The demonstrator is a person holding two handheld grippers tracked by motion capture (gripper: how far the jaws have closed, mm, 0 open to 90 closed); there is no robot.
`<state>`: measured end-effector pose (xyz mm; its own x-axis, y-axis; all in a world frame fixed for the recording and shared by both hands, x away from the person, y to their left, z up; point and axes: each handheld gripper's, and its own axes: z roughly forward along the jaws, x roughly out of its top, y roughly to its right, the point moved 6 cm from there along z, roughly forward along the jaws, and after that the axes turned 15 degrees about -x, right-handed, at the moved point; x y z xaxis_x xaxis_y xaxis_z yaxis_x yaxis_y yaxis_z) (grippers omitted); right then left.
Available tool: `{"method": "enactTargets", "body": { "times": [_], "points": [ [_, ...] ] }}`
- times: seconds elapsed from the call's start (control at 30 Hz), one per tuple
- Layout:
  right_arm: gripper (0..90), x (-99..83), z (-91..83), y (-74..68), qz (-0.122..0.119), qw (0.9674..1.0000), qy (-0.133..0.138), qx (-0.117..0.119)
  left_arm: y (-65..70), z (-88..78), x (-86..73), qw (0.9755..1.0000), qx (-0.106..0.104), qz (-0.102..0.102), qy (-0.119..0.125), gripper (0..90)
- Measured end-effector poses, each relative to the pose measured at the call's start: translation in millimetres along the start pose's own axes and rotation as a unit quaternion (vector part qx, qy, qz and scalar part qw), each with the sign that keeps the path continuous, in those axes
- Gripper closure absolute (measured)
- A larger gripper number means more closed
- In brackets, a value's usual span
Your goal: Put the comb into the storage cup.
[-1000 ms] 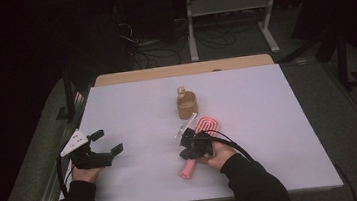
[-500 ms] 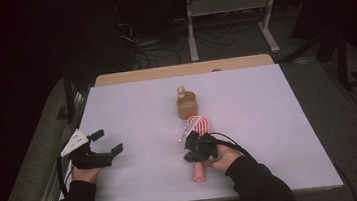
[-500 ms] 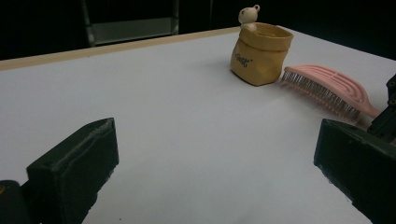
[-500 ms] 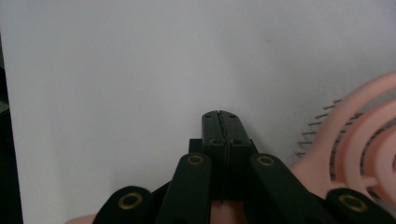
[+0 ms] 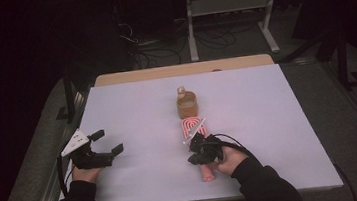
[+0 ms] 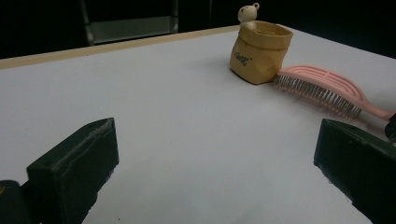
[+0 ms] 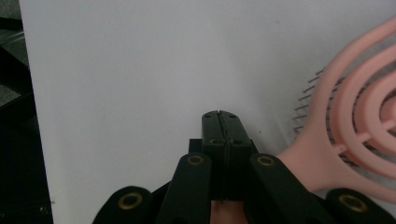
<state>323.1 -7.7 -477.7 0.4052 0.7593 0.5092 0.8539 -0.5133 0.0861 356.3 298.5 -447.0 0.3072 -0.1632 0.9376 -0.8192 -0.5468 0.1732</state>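
Brush swung round: pink hairbrush [image 5: 195, 131] now lies head-first against the tan pouch [image 5: 186, 104], handle toward the person.
Right gripper [image 7: 220, 122] has its jaws pressed together, pinching the handle near the neck (likely for steering leverage); bristles face down on the white table [image 5: 279, 120]. Left gripper [image 5: 106, 143] hangs spread and idle, well apart.

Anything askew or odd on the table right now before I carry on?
Nothing spilled or damaged. The pink hairbrush lies bristles-down on the white table, its head right against the upright tan pouch. The right gripper sits over the brush handle with its jaws shut; the left gripper rests open, apart from both.
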Motion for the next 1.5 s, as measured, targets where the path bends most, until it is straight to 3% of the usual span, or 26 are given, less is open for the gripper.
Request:
{"method": "enactTargets", "body": {
  "times": [0.87, 1.5],
  "points": [
    [88.1, -23.8, -13.4, 13.6, 0.016, 0.9998, -0.009, -0.009, 0.1, -0.2, 0.2, 1.0000, 0.000, -0.001, 0.002, 0.0],
    [87.6, -33.8, -29.6, 32.5, 0.036, 0.9990, -0.008, -0.027, 0.0, -0.3, 0.2, 1.0000, 0.000, -0.002, 0.002, 0.0]
  ]
}}
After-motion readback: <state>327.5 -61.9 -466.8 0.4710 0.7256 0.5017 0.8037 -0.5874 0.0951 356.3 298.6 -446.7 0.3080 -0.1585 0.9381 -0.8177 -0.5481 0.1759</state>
